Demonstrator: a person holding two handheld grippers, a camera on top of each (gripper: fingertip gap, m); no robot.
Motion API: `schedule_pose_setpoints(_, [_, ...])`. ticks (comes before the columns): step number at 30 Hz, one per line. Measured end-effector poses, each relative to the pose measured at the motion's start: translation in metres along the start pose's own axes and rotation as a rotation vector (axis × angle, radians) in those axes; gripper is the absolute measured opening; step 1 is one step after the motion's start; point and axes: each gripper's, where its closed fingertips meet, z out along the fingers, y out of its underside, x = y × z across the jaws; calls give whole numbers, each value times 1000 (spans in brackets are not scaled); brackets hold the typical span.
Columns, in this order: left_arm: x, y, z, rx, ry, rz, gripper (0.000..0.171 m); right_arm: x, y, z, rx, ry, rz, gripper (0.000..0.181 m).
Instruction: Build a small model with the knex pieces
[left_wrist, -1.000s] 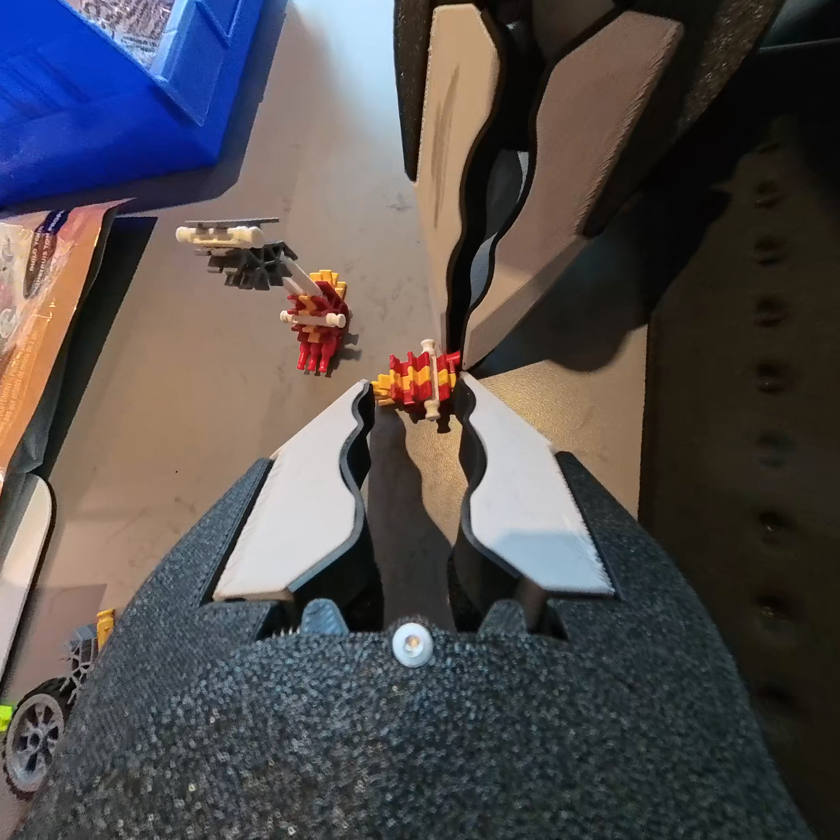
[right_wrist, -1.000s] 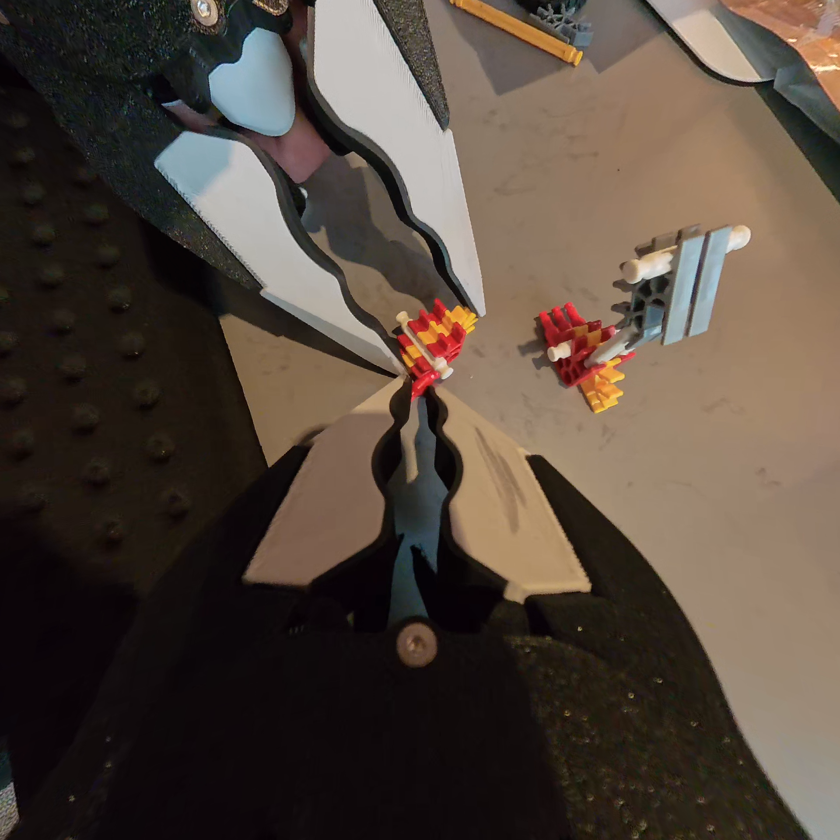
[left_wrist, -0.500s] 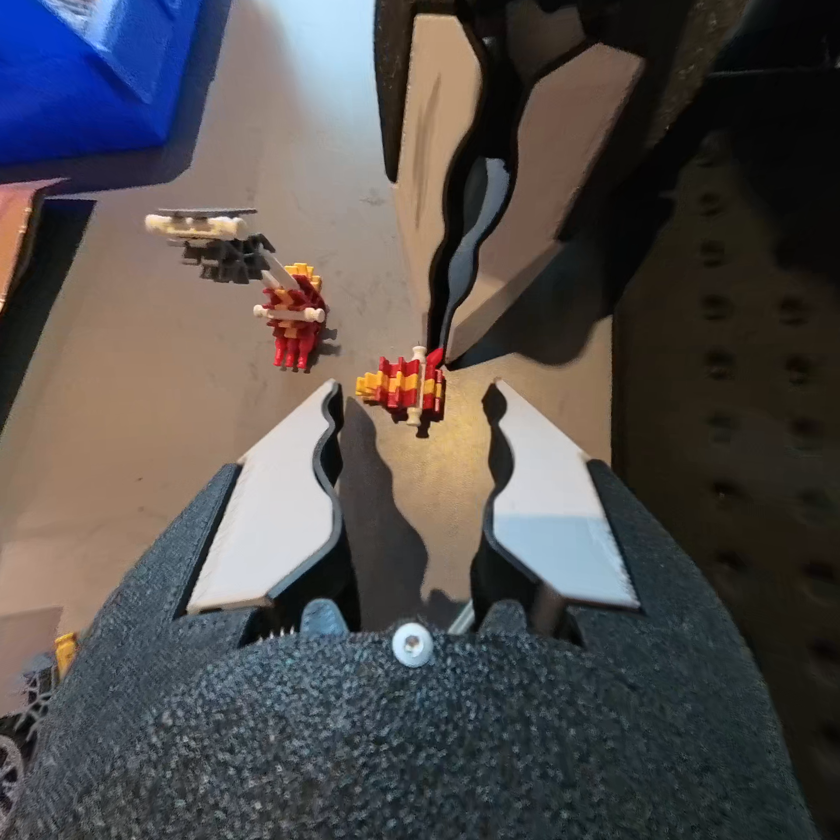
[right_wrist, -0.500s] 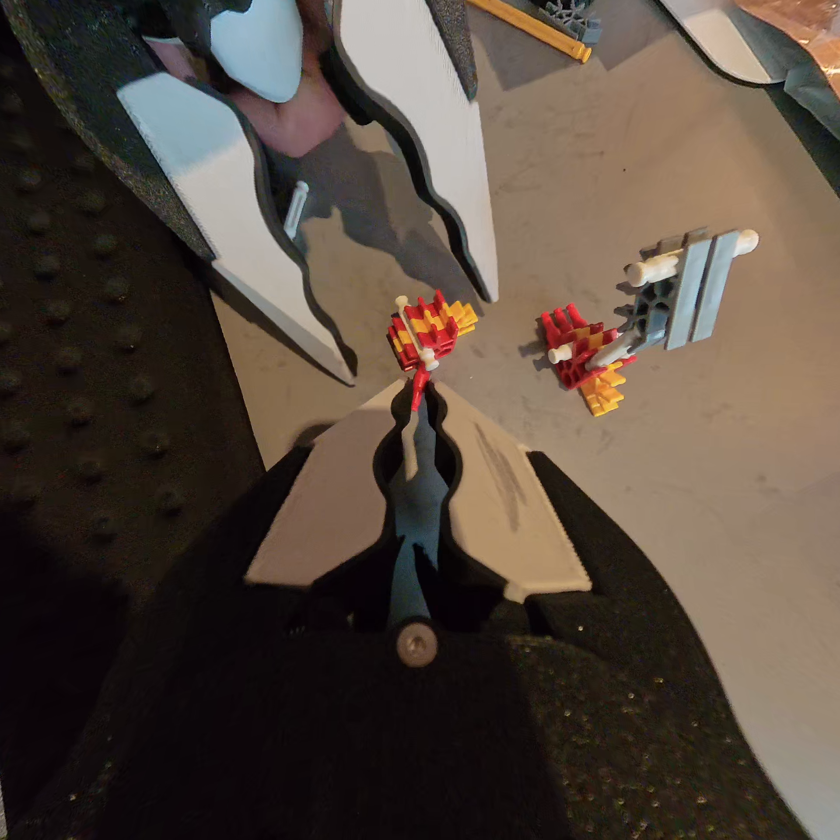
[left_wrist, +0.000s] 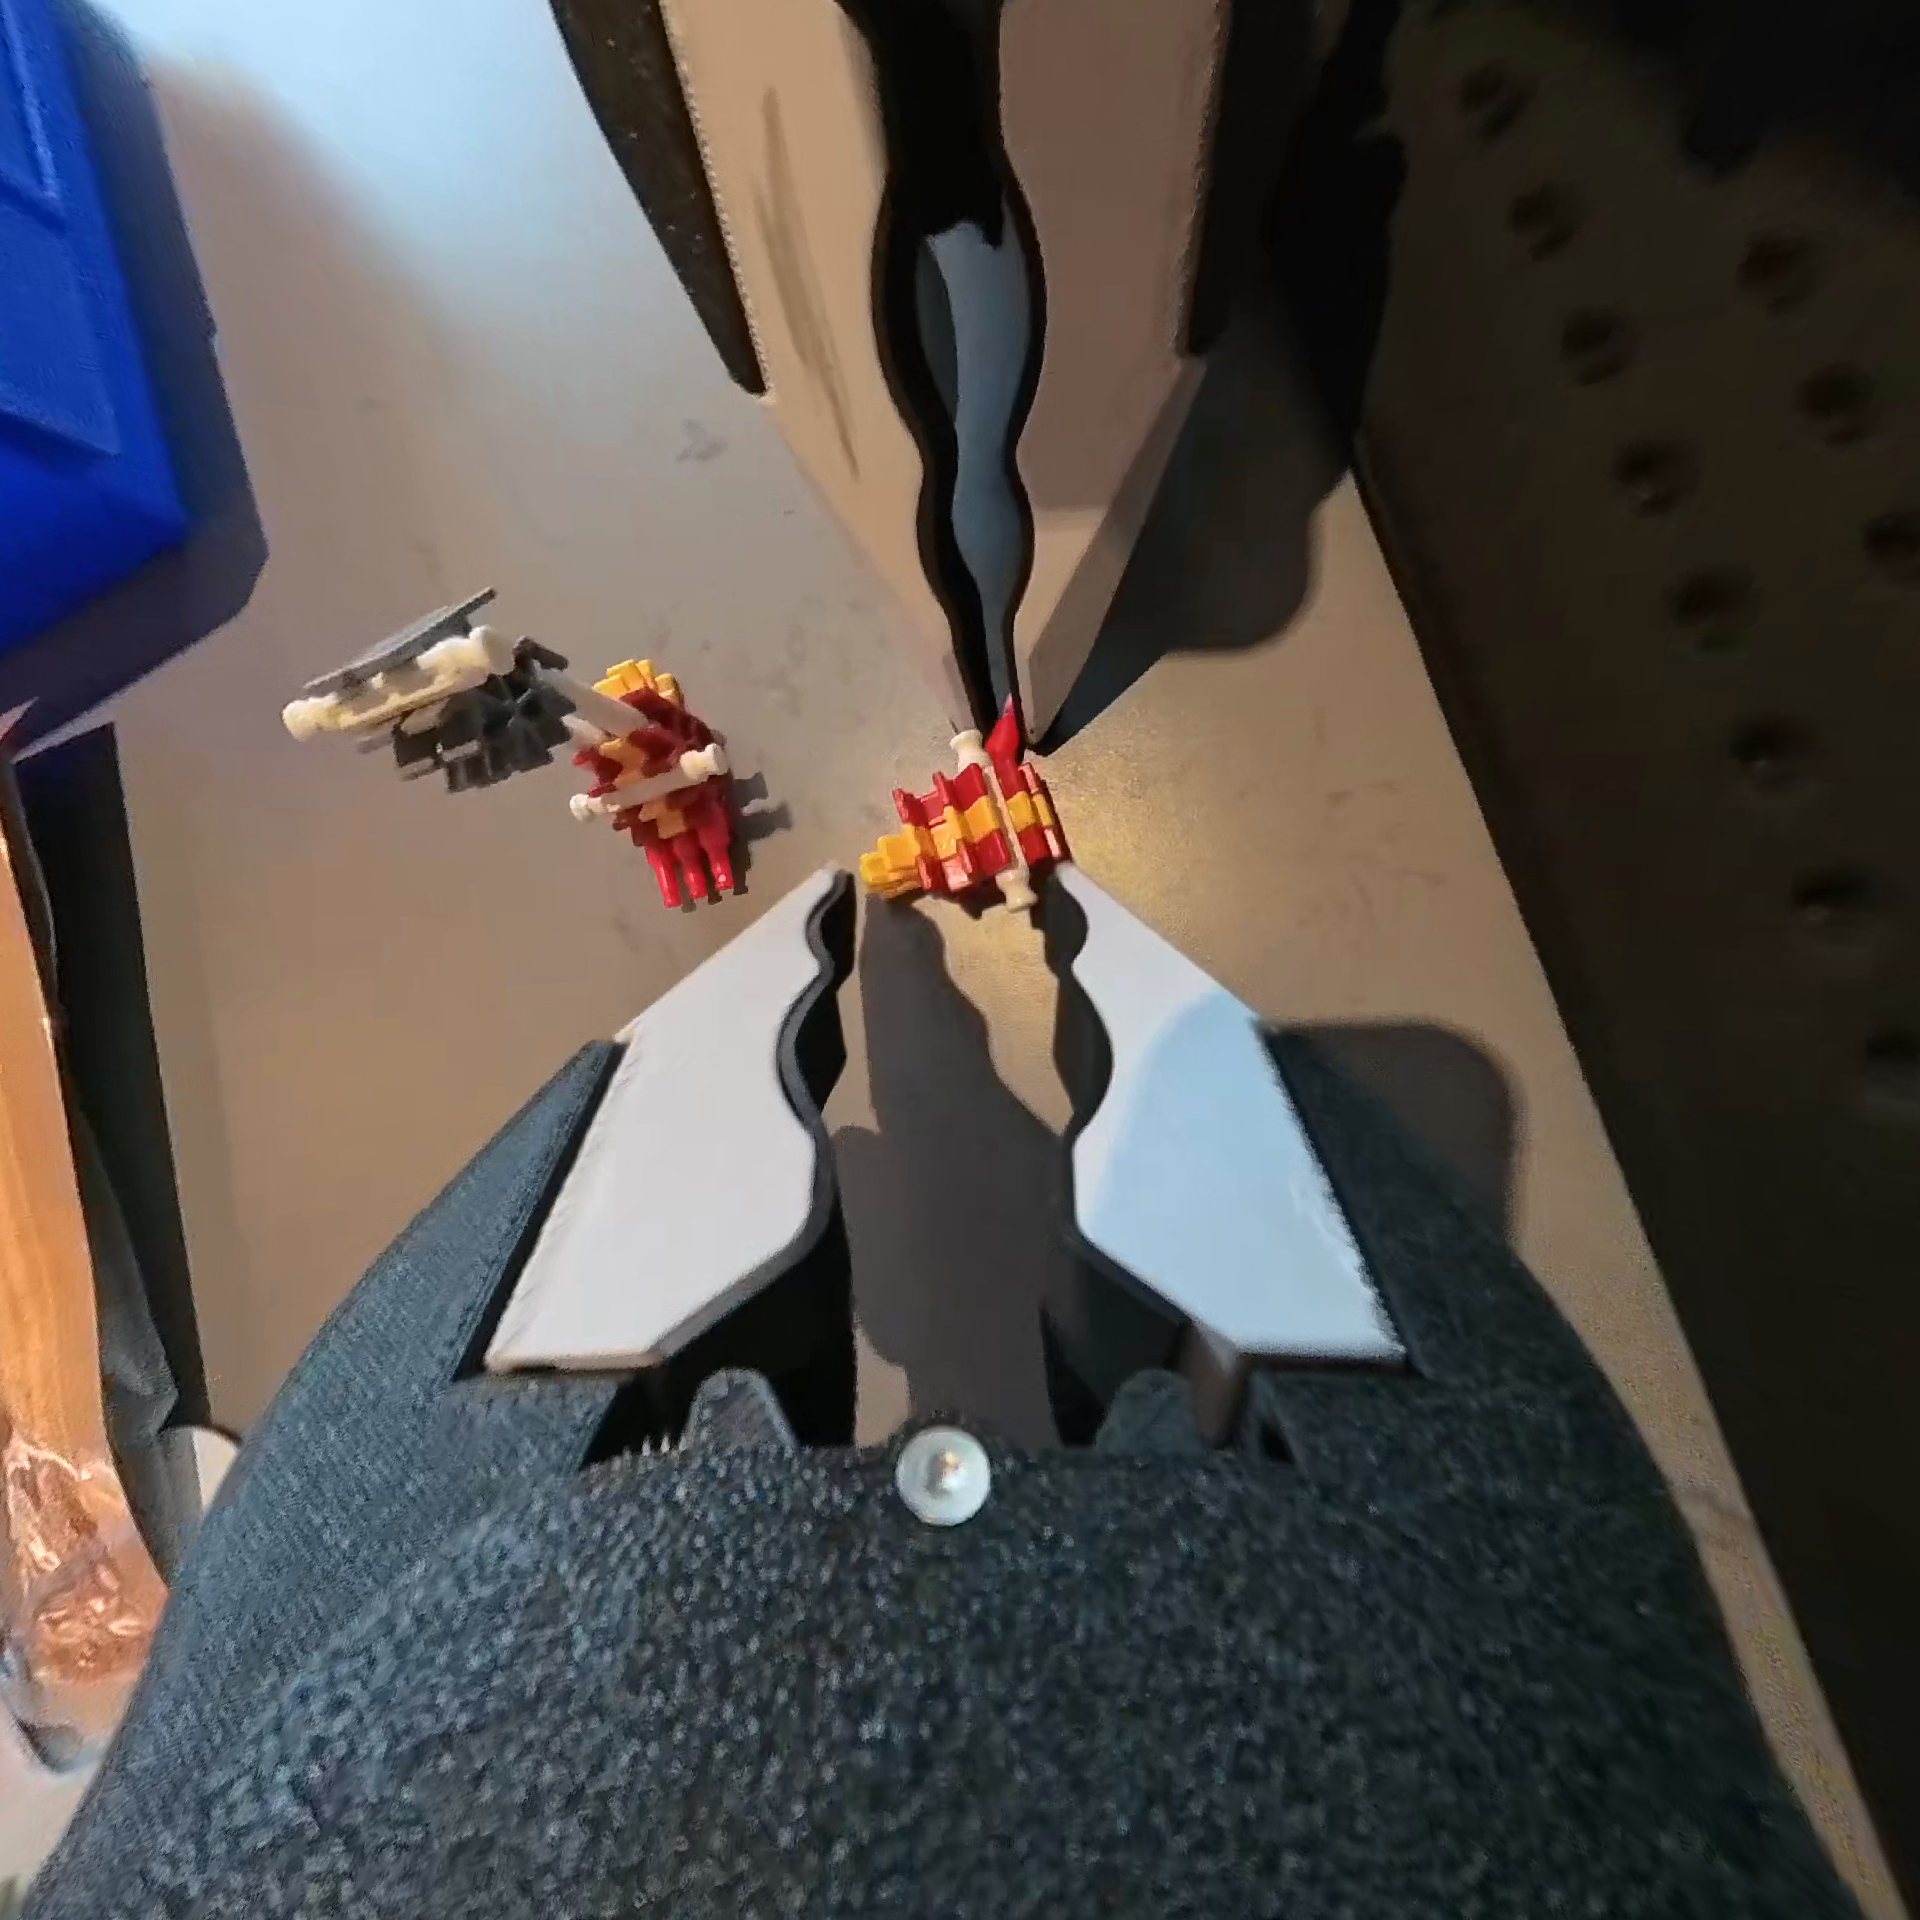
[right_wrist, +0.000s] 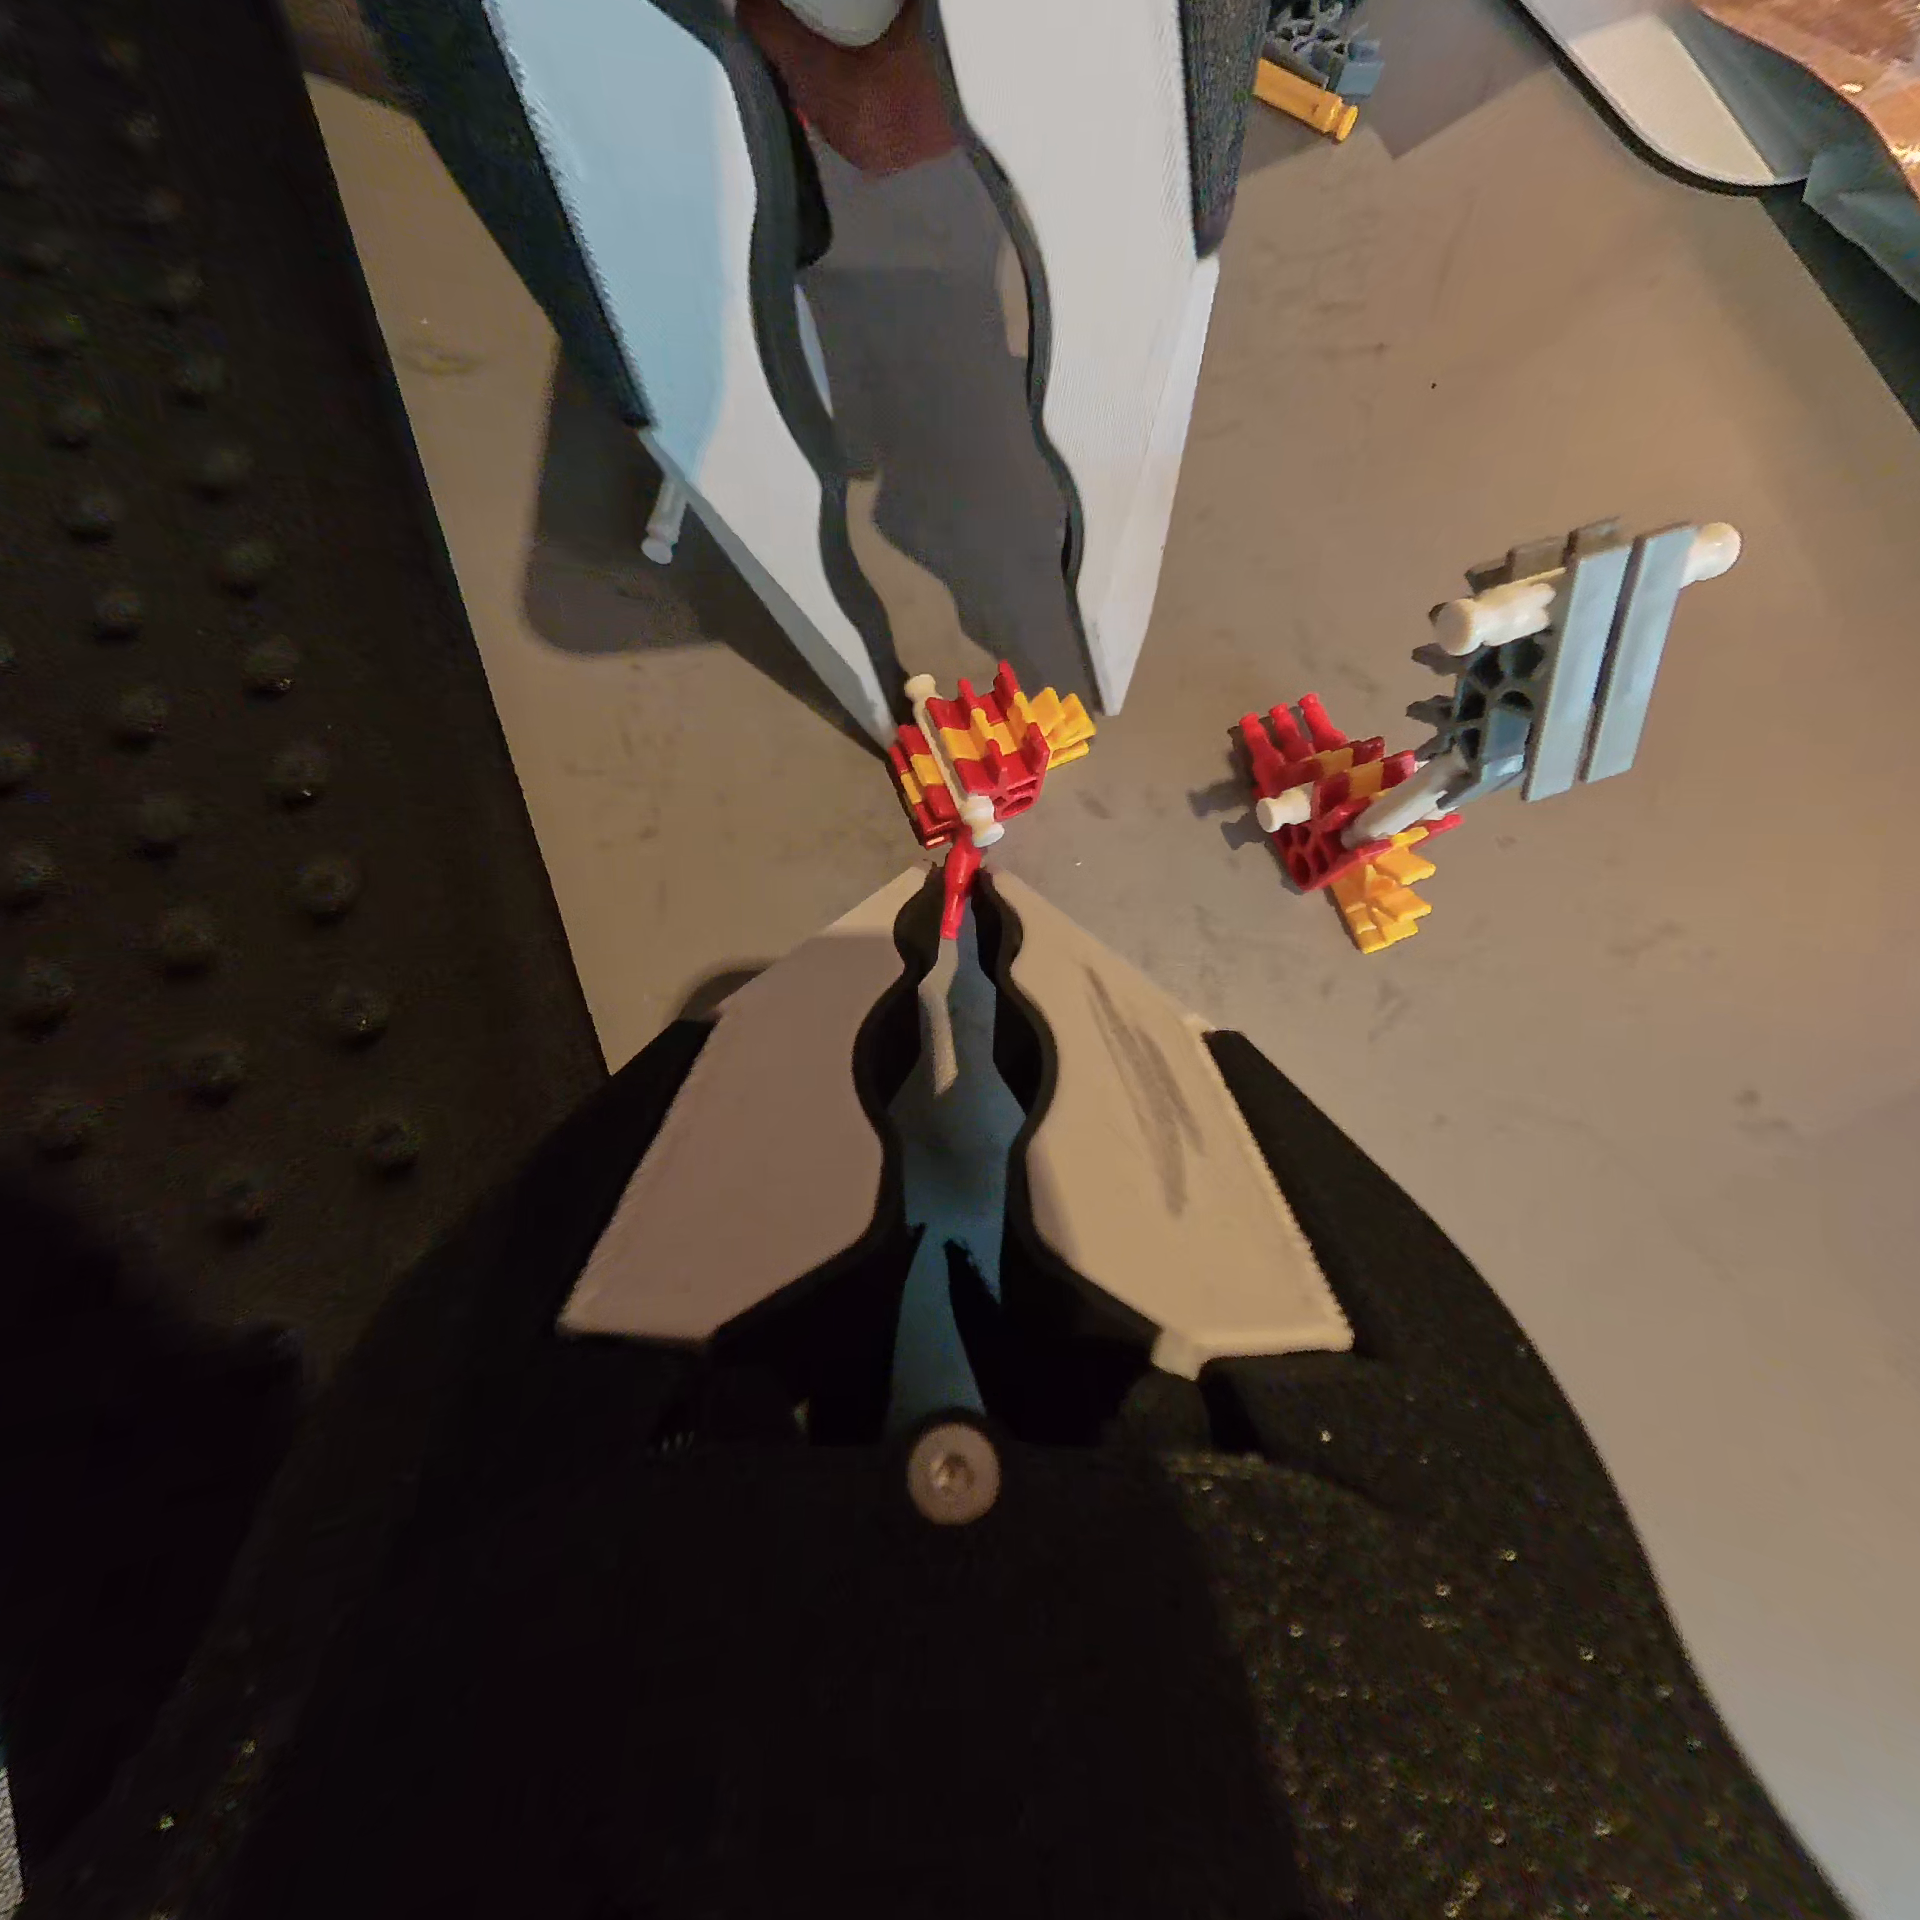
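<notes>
Two grippers meet nose to nose over a small red-and-yellow toy block cluster (left_wrist: 971, 826) on the grey bench (right_wrist: 1455, 1143). The right gripper (right_wrist: 961, 883) has its jaws pressed together on a thin red rod (right_wrist: 961, 883) that sticks out of the cluster's near end, so the cluster lies just past its fingertips. The left gripper (left_wrist: 951, 894) comes from the opposite side with its jaws spread apart; the cluster lies between and just beyond its two fingertips, and whether they touch it cannot be told. A second red-and-yellow cluster (right_wrist: 1340, 831), joined to a grey-and-white piece (right_wrist: 1558, 675), lies apart from them on the bench. A blue bin (left_wrist: 83, 343) stands at the far edge in the left wrist view, and a dark studded mat (right_wrist: 208, 623) borders the bench.
</notes>
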Motion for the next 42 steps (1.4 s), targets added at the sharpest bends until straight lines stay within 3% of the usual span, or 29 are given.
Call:
schedule_pose_setpoints(5, [0, 0, 2, 10, 33, 1, 32, 0, 0, 0, 0, -4, 0, 5])
schedule_pose_setpoints(18, [2, -3, 3, 42, -119, -82, 31, -2, -2, 0, 6, -13, 4, 6])
schedule_pose_setpoints(37, [3, -5, 4, 88, -152, -104, 30, -4, -6, 3, 21, -20, -65, 4])
schedule_pose_setpoints(42, [2, -3, 4, 56, -165, -102, 31, -4, -3, 1, 11, -28, -37, 11])
